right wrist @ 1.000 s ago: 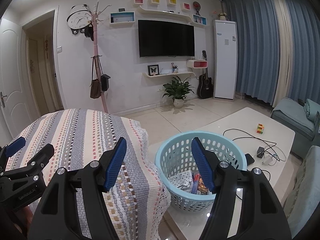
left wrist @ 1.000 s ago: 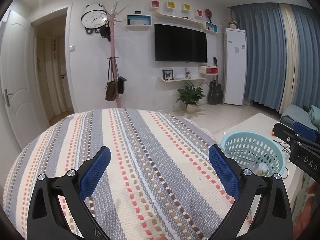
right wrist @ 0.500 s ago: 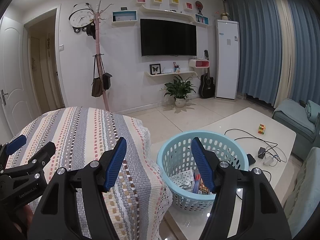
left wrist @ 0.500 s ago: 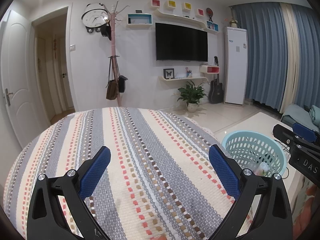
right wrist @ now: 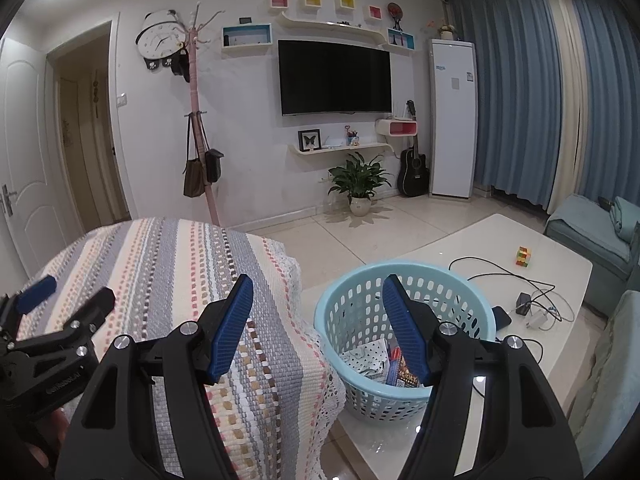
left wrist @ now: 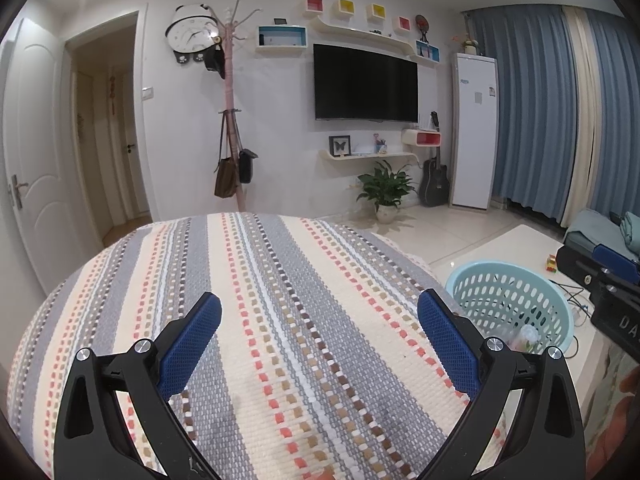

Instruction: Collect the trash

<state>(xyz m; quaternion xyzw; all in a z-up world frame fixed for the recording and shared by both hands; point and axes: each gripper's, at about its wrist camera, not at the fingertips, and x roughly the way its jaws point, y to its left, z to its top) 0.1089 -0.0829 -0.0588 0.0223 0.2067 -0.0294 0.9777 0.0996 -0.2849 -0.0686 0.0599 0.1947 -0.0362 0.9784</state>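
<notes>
A light blue perforated basket (right wrist: 460, 292) stands on the low white table, just right of the striped cloth. It holds trash: dotted paper (right wrist: 366, 356) and colourful wrappers (right wrist: 402, 376). It also shows in the left wrist view (left wrist: 508, 296). My right gripper (right wrist: 318, 320) is open and empty, above the basket's near left rim. My left gripper (left wrist: 318, 338) is open and empty, above the striped cloth (left wrist: 280, 300). No trash shows on the cloth.
The white coffee table (right wrist: 560, 272) carries a colour cube (right wrist: 523, 256), black cables and chargers (right wrist: 528, 308). A teal sofa (right wrist: 592, 232) stands at the right. A potted plant (right wrist: 360, 184), guitar, coat stand and TV are along the far wall.
Both views have shifted slightly; the basket sits a little further left in the right wrist view. Both grippers stay open and empty.
</notes>
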